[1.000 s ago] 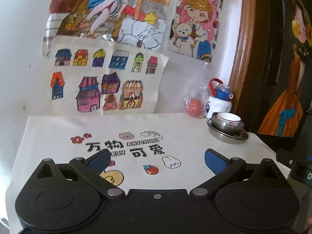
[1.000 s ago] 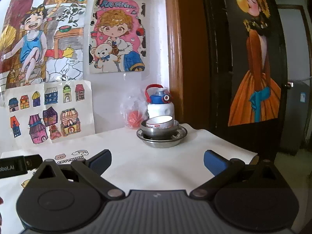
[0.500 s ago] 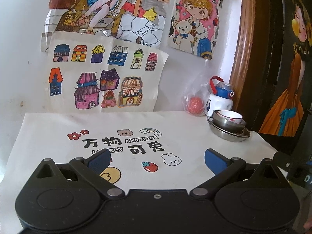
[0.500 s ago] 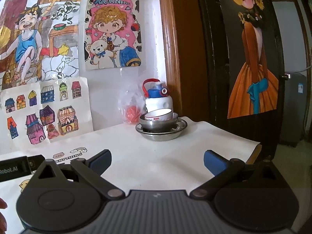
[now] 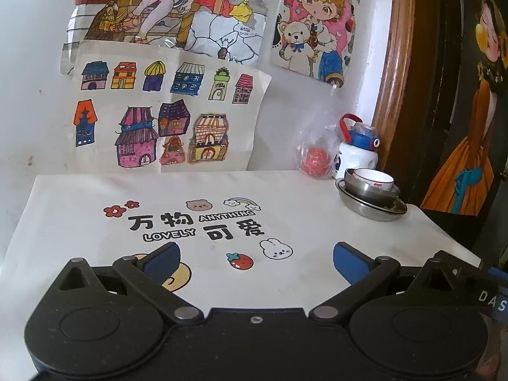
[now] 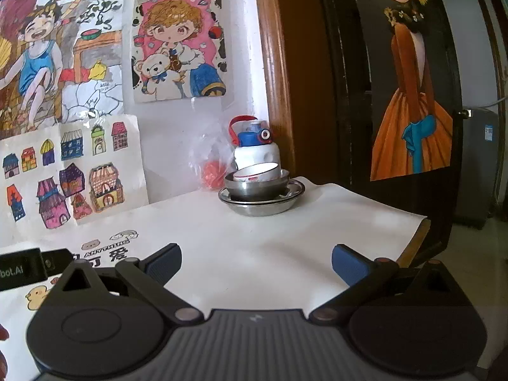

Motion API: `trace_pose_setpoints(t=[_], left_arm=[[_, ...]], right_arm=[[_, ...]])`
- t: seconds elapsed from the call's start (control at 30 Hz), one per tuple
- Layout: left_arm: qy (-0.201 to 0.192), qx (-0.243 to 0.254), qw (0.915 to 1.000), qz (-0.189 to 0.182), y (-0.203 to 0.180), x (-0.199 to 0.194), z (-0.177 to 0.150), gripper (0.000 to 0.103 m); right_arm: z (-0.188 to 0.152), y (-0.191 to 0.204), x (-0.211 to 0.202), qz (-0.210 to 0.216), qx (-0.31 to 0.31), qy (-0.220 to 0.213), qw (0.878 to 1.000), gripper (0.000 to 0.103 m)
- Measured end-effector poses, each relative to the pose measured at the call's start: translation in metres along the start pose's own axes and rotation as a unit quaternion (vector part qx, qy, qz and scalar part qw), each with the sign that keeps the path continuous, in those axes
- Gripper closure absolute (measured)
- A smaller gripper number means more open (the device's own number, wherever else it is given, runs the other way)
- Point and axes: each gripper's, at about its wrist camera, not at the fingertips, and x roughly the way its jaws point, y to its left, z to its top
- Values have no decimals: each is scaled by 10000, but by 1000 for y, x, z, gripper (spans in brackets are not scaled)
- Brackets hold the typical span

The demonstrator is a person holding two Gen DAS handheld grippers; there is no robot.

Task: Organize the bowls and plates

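Right wrist: bowl stack (image 6: 262, 187) beyond tool (image 6: 256, 265).

A white wall (image 5: 301, 120) hung with coloured children's drawings (image 5: 168, 117) is seen ahead of the jaws. To their right a curved wooden door frame (image 6: 276, 89) and a dark door (image 6: 346, 95) bearing a painted figure in an orange dress (image 6: 412, 120) are shown. Daylight is cast on the white tablecloth (image 6: 254, 241).

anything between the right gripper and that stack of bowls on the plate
Nothing visible does. The right gripper is open and empty, and only bare white tablecloth lies between it and the stack: white bowl in steel bowl on steel plate. The bottle and bag sit behind it.
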Motion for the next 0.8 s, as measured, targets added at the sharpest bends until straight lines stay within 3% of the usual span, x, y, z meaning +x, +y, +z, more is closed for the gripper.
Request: trace_pose_setpoints(t=[0.8], left_arm=[[50,20,10000,40,0,1,-1,1]], right_arm=[[0,-1,0,-37,41,31,10000,0]])
